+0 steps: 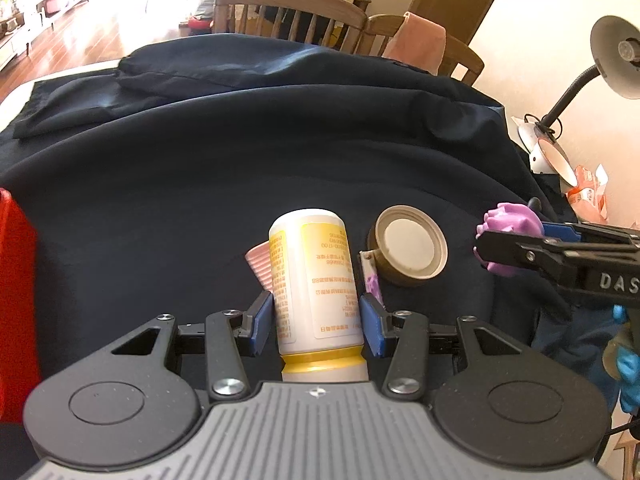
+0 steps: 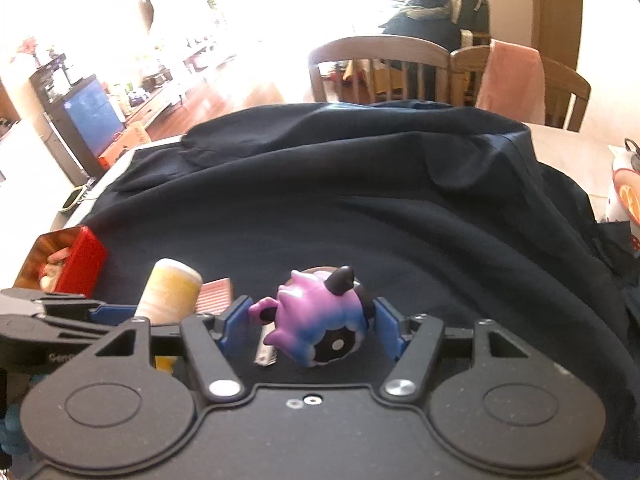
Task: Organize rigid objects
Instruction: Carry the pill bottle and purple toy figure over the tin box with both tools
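the white plastic bottle [image 1: 316, 280] carries a yellow and white label covered in small printed characters, too fine to read apart from digits like "17:00"; a yellow ring sits at its neck. the left gripper [image 1: 318, 320] is clamped on it, blue pads pressed against both sides of the smooth round body. on the side of the right gripper [image 2: 308, 326] the raised letters "das" show in the left view. that gripper is closed on a glossy toy figure [image 2: 316, 316], purple fading to blue, with lumpy spikes, a black horn and a black round eye. a ribbed pink piece [image 1: 260, 262] lies just behind the bottle, and a round brown lid [image 1: 410, 250] with a pale inner disc rests on the dark blue cloth [image 1: 240, 152], which is soft and creased. a red tin box [image 2: 66, 262] with a shiny gold inside stands to the left. a grey gooseneck lamp [image 1: 616, 56] stands at the right.
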Motion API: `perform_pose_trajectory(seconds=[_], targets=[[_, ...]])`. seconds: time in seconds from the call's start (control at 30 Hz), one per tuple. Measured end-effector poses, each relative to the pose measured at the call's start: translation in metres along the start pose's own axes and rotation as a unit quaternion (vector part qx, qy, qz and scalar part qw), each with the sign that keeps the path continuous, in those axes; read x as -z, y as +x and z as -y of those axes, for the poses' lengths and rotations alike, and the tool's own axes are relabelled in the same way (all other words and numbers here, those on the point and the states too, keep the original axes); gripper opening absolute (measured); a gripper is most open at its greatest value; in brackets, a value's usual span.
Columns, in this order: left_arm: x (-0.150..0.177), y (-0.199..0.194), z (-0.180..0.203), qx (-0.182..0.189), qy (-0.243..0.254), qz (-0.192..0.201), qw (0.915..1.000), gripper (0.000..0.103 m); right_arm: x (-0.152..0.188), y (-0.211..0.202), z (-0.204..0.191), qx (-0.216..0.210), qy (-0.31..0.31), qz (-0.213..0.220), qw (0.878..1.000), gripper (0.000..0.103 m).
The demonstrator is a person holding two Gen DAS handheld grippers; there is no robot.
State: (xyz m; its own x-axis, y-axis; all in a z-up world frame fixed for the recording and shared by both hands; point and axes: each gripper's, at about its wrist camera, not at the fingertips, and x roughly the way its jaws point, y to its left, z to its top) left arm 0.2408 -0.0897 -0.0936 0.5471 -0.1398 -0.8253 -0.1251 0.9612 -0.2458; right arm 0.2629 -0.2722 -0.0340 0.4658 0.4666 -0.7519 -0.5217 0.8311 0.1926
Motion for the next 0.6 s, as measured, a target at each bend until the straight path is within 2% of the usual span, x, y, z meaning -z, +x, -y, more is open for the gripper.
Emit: perform_pose_trajectory(seconds=[0.27, 0.6], targets=[[0.012, -0.031, -0.031, -0.012, -0.019, -0.001, 0.9998, 0.046, 0.004, -0.012, -0.039, -0.018, -0.020, -0.003, 1.000, 0.065], [0.025, -0.071, -0.094, -0.019, -0.050, 0.011, 0.9985, 0.046, 0.000, -0.005, -0.104, -0.037, -0.047, -0.004, 0.998, 0.065]])
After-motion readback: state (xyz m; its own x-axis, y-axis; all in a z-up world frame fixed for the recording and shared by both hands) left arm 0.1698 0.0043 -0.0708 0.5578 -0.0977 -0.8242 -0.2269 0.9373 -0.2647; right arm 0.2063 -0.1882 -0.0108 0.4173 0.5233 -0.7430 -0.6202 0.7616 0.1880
